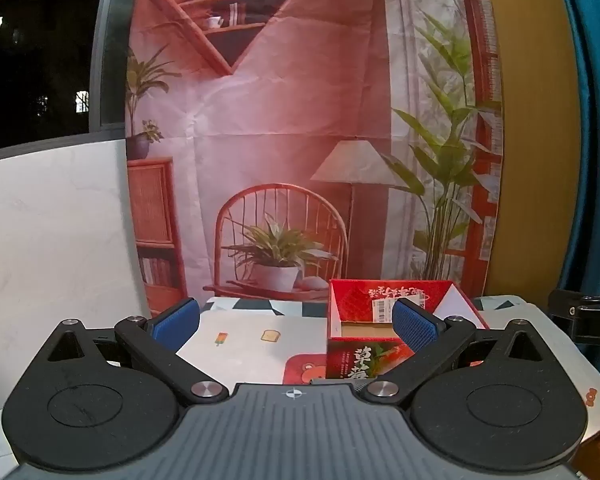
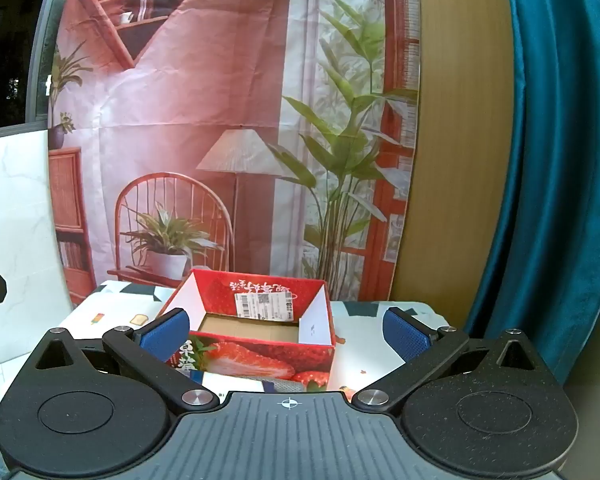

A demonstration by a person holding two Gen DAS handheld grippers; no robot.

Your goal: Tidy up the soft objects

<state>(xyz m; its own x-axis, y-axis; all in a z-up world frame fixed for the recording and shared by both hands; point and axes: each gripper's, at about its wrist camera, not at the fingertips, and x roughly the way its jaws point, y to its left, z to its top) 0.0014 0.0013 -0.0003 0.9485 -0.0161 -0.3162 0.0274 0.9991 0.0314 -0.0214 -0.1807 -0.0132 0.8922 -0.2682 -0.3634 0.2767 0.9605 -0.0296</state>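
Strawberry box (image 2: 256,344) upright, open top up

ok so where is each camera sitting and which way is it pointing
Left wrist: sits on the left gripper, facing forward and slightly down over the table toward the printed backdrop; its open blue-padded fingers show, the red strawberry box at right.
Right wrist: sits on the right gripper, facing likewise; open fingers show, the box between them, teal curtain at right.
Shared: the box, seemingly empty, backdrop, patterned table mat.
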